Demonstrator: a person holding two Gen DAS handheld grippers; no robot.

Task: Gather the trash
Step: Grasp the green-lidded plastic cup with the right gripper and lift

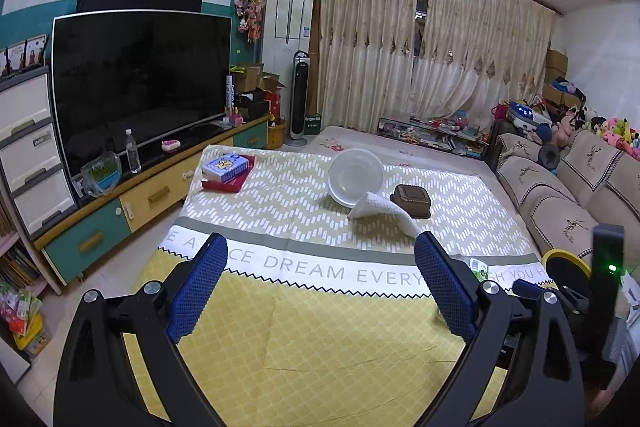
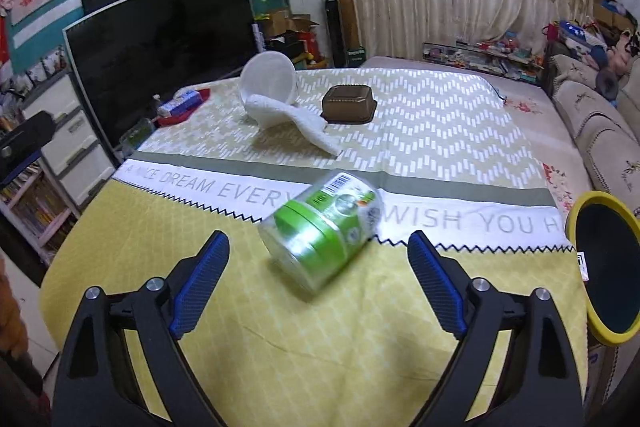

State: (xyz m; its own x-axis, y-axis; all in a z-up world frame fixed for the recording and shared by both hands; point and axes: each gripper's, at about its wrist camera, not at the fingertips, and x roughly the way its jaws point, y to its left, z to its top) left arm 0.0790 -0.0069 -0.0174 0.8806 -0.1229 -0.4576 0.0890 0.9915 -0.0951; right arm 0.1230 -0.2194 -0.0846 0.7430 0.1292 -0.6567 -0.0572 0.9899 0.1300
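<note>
A clear plastic cup with a green label (image 2: 324,231) lies on its side on the yellow tablecloth (image 2: 320,339), just ahead of my open, empty right gripper (image 2: 318,247). A sliver of it shows behind the right finger in the left wrist view (image 1: 478,267). A yellow-rimmed bin (image 2: 608,263) stands at the table's right edge; its rim also shows in the left wrist view (image 1: 568,261). My left gripper (image 1: 320,251) is open and empty above the cloth. Farther back lie a white towel (image 1: 384,213), a tipped white bowl (image 1: 356,177) and a brown lidded box (image 1: 412,201).
A blue box on a red book (image 1: 228,171) sits at the table's far left corner. A TV (image 1: 140,83) and cabinet run along the left. A sofa (image 1: 560,195) lines the right side.
</note>
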